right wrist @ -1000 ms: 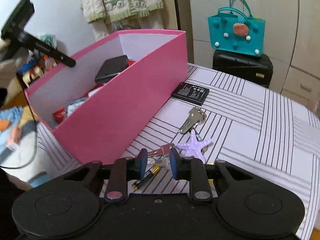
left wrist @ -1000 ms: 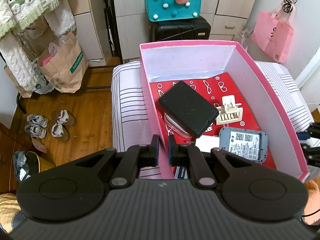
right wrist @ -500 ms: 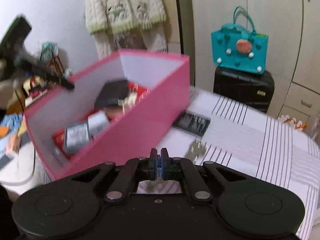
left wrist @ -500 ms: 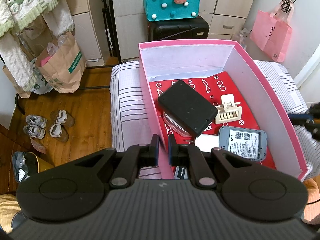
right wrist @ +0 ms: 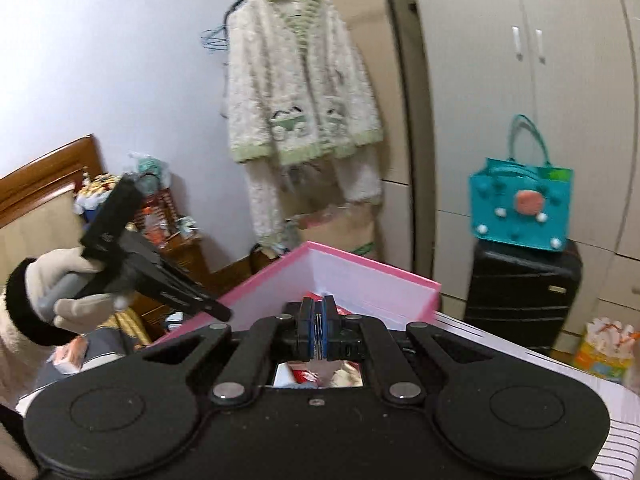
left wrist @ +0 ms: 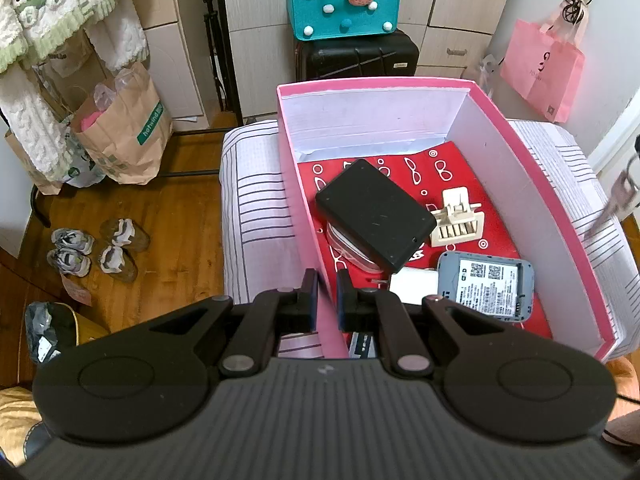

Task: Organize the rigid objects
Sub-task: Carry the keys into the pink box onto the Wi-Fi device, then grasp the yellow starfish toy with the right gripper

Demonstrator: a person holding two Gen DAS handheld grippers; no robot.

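the right gripper (right wrist: pixel 319 330), pinched nearly shut on something thin, probably a stiff, light key, hovers over the pink box (right wrist: pixel 360 280) ahead.

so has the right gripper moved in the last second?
Yes. The right gripper rose from the striped bedcover, and now sits above the pink cardboard box rim, which has dropped lower in its view.

Left gripper (left wrist: pixel 327 296) is showing a matte black ribbed housing, 2 round discs, 2 silver pivot screws, blue-edged finger pads (left wrist: pixel 310 294). Right gripper (right wrist: pixel 319 330) is showing the same black build, blue pads (right wrist: pixel 329 328), 1 small centre screw. Left hand (right wrist: pixel 66 286), near the pink box (right wrist: pixel 340 276), is wearing a cream glove, black fuzzy cuff, cream sleeve.
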